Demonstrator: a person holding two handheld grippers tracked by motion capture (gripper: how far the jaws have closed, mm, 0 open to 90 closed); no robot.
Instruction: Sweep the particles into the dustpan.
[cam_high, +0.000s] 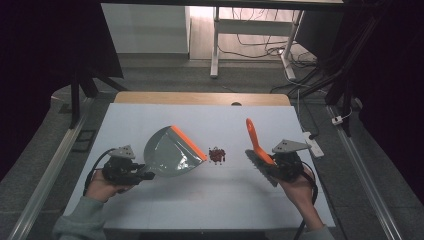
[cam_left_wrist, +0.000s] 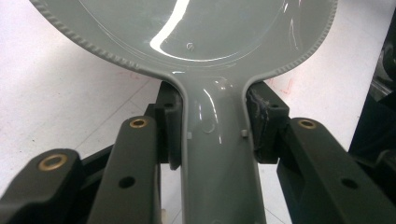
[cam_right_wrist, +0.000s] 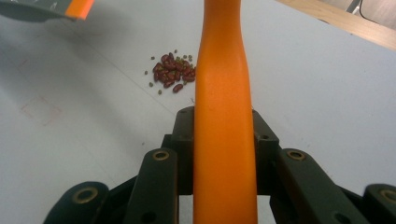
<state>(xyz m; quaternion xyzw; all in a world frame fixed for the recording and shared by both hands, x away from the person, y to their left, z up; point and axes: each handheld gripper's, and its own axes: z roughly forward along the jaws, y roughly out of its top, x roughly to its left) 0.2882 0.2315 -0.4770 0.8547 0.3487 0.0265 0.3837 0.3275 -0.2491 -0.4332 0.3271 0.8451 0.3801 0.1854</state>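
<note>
Both tools are in my grip: left gripper (cam_high: 145, 175) clamps dustpan (cam_high: 172, 151), right gripper (cam_high: 274, 170) clamps brush (cam_high: 257, 145); beans (cam_high: 217, 155) mid-tabletop, unswept.

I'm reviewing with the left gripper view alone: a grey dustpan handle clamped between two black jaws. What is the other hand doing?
Observer: The right tool holds a brush by its orange handle, bristles down at the table.
Operator: Anything to sweep up?
Observer: Yes, a small pile of red beans with a few green bits lies on the white table, between the dustpan and the brush.
Operator: Which way does the pan's mouth face?
Observer: Its orange lip points toward the beans, just short of them.
</note>
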